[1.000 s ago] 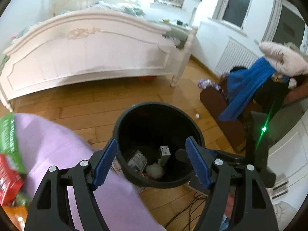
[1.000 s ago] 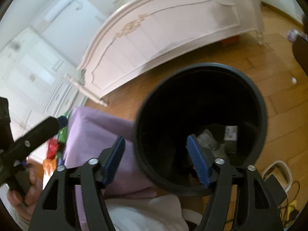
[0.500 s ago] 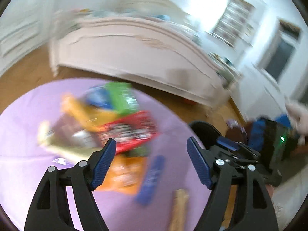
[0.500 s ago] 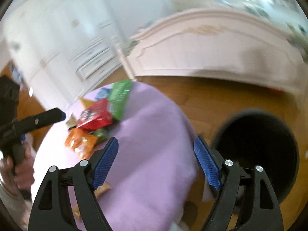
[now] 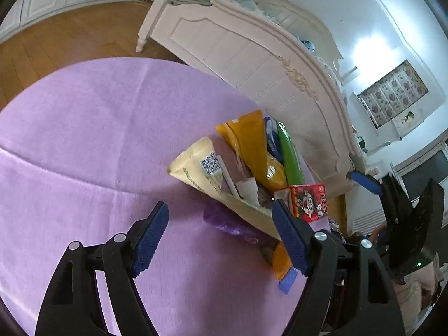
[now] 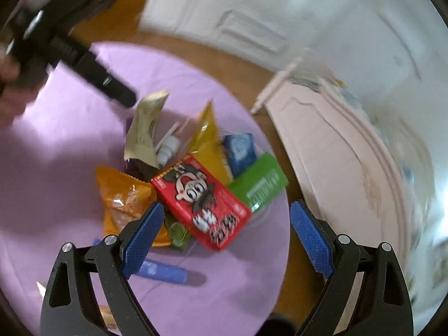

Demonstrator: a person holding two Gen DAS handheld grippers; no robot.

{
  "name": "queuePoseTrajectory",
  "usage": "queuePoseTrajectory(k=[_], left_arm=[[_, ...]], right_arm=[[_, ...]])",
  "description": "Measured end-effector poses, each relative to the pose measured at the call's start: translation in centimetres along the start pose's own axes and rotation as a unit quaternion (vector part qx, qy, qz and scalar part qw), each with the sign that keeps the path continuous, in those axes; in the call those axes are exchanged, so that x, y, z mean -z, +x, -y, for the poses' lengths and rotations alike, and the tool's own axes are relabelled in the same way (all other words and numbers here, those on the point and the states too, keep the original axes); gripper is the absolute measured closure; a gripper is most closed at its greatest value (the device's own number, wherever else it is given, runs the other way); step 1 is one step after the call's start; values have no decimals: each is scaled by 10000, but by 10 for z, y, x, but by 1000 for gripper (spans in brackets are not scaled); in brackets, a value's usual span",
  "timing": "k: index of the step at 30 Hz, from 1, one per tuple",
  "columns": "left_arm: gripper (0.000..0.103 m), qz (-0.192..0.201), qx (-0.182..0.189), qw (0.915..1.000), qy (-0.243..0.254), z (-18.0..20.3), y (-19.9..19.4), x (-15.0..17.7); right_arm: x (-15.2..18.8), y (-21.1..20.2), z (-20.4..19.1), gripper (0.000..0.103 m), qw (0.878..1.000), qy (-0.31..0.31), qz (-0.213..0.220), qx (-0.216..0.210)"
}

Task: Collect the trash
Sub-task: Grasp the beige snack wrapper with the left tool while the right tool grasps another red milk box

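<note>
A pile of snack wrappers lies on a round table with a purple cloth (image 5: 84, 140). In the left wrist view a cream pouch (image 5: 201, 168), an orange-yellow pouch (image 5: 252, 145), a green packet (image 5: 291, 156) and a red cartoon box (image 5: 308, 201) show. My left gripper (image 5: 221, 238) is open and empty, just short of the cream pouch. In the right wrist view my right gripper (image 6: 226, 240) is open and empty above the red box (image 6: 201, 198), with an orange bag (image 6: 123, 196), the green packet (image 6: 260, 182) and a blue stick (image 6: 165, 273) around it. The bin is out of view.
A white bed footboard (image 5: 252, 64) stands just beyond the table, with wooden floor (image 5: 70, 30) around. White cabinets (image 6: 252, 28) line the far wall. The other gripper shows at the right in the left wrist view (image 5: 392, 204) and at the upper left in the right wrist view (image 6: 84, 61).
Both grippers have swung away from the black bin to the table. The wrapper pile is now close in front of both. Both stay open and empty.
</note>
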State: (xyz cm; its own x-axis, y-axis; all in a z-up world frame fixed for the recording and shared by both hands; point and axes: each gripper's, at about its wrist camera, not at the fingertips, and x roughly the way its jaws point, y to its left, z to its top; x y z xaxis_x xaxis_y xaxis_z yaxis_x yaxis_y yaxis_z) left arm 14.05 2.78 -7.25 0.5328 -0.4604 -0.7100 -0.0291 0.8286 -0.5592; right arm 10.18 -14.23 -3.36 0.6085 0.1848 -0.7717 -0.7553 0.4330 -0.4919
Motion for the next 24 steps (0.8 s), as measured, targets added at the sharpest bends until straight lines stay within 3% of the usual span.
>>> queuePoseTrajectory(k=[4, 7, 9, 12, 18, 20, 24], left_arm=[[28, -178, 14, 9998, -40, -3, 11, -6], [30, -215, 15, 9998, -36, -3, 19, -11], [40, -247, 5, 9997, -4, -4, 20, -10], [55, -349, -1, 9994, 50, -3, 25, -9], [79, -301, 1, 9995, -42, -6, 28, -4], [81, -167, -11, 9999, -14, -3, 22, -3], [85, 157, -22, 9998, 132, 5, 6, -1]], right_arm=[[-9, 30, -9, 13, 9947, -798, -616, -193], [-11, 43, -8, 14, 9926, -853, -783, -364], [-11, 44, -5, 37, 9924, -689, -837, -577], [-10, 42, -5, 40, 9942, -569, -718, -556], [4, 25, 3, 42, 9977, 213, -323, -564], [11, 14, 10, 42, 9954, 687, -92, -666], [28, -8, 27, 43, 9767, 1847, 449, -998]])
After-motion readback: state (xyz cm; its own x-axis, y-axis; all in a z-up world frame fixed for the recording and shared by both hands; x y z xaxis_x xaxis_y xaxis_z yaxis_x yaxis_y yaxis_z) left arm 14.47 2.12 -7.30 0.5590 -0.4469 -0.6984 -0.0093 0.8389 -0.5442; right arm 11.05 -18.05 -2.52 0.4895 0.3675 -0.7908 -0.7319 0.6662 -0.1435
